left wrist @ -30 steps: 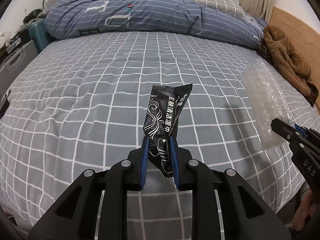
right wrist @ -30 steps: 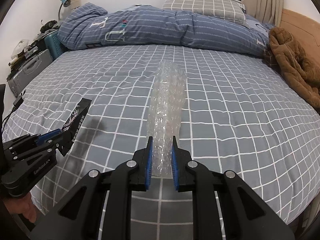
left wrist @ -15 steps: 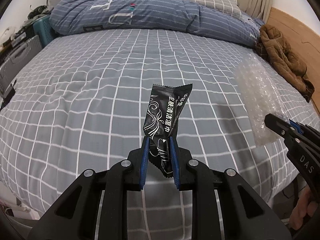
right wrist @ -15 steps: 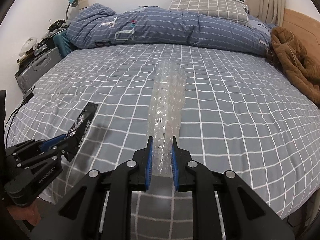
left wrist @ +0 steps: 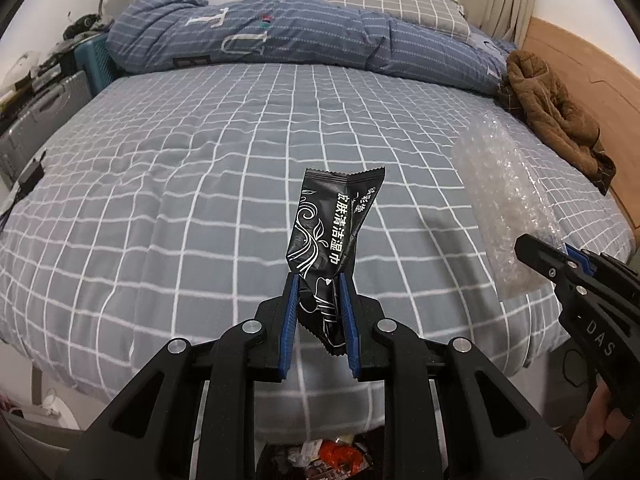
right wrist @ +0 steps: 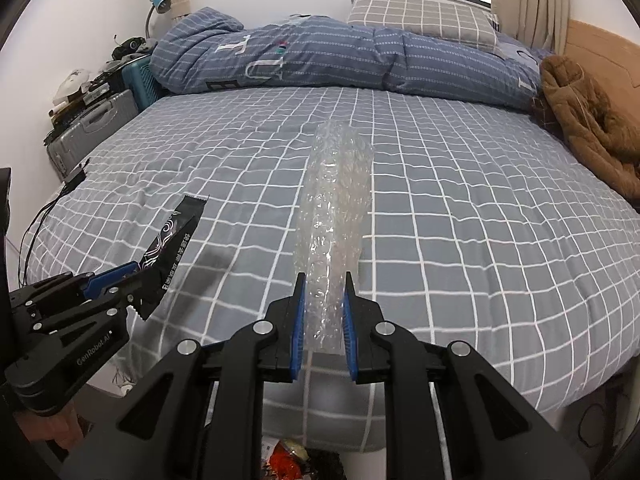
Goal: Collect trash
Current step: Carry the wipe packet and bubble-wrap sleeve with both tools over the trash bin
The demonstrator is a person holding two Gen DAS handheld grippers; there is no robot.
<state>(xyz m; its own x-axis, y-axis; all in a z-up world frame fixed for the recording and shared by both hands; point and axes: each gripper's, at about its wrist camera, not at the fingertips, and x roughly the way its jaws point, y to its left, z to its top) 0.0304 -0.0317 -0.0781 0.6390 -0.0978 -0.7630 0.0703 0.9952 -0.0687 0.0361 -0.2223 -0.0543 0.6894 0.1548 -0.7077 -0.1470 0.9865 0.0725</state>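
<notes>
My left gripper is shut on a black wet-wipe wrapper with white lettering, which stands up from the blue pads above the bed's near edge. My right gripper is shut on a clear roll of bubble wrap that sticks out forward over the bed. In the right wrist view the left gripper and the wrapper show at lower left. In the left wrist view the bubble wrap and the right gripper show at right. A dark bin with colourful trash lies just below both grippers, also seen as the bin.
The bed has a grey checked sheet. A blue duvet and a checked pillow lie at its far end, a brown coat on the right by the wooden headboard. Suitcases and clutter stand at the left wall.
Both grippers have drawn back from over the bed toward its near edge, each keeping its hold. The bed's front edge and the trash bin below have come into view.
</notes>
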